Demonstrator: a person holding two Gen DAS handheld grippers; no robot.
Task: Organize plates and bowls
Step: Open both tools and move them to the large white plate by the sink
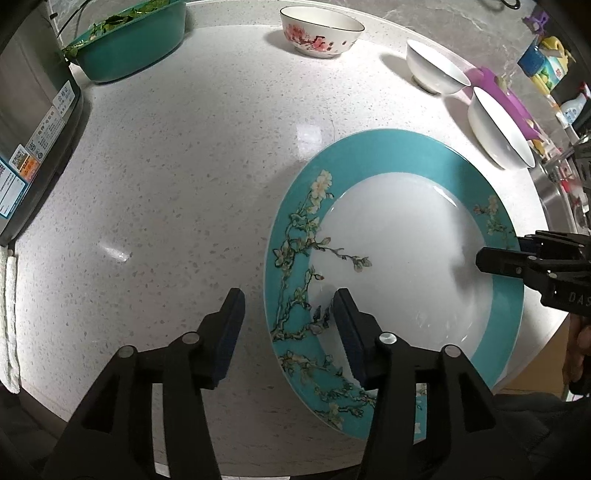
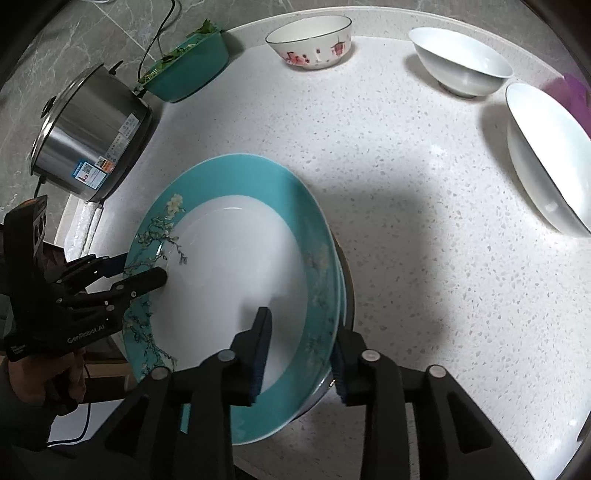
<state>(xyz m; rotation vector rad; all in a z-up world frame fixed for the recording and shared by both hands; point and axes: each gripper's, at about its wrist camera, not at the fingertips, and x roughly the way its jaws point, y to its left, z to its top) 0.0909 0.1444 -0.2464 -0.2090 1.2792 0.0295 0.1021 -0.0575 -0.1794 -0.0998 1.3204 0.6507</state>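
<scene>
Plate: teal-rimmed plate [image 1: 388, 258] w/ blossom print, flat on the speckled bench [image 1: 184, 184], near edge, right of centre; in right wrist view a 2nd rim shows under it, so it's atop a stack.
Left gripper [image 1: 288, 332]: jaws spread, straddling plate's left rim, one finger over the bench, one over the white well; pads not pressing.
Right gripper [image 2: 301, 354]: jaws spread either side of plate's right rim, not pinching.
Bowls: floral bowl [image 1: 321, 33] far centre; white bowl [image 1: 436, 68] far right; 2nd white bowl [image 1: 498, 129] just nearer, right edge. All well apart from plate.
Other: teal tub [image 1: 129, 48] w/ greens far left; steel cooker [image 2: 88, 136] left.
</scene>
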